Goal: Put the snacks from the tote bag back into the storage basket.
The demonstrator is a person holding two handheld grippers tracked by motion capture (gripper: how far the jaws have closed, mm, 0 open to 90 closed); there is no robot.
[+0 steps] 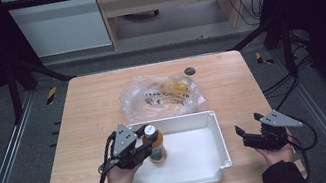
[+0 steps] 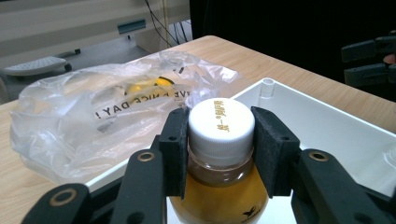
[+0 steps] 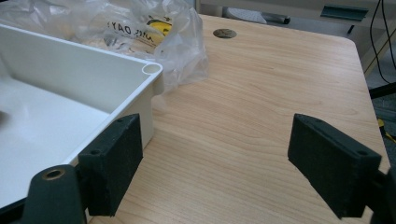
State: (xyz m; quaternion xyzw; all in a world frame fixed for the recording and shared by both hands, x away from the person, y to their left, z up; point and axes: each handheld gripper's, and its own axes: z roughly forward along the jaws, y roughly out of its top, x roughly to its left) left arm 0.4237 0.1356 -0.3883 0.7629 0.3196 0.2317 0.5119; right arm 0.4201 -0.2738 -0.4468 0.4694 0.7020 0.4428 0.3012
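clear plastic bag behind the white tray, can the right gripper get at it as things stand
Probably yes. The right gripper is open and holds nothing, beside the white plastic tray's right wall. Bare wooden table lies between it and the crumpled clear plastic bag, so it can pass outside the tray's corner.

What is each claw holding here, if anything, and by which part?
The left claw grips the juice bottle by its white cap and neck, over the white bin. The right claw stands open, holding nothing.
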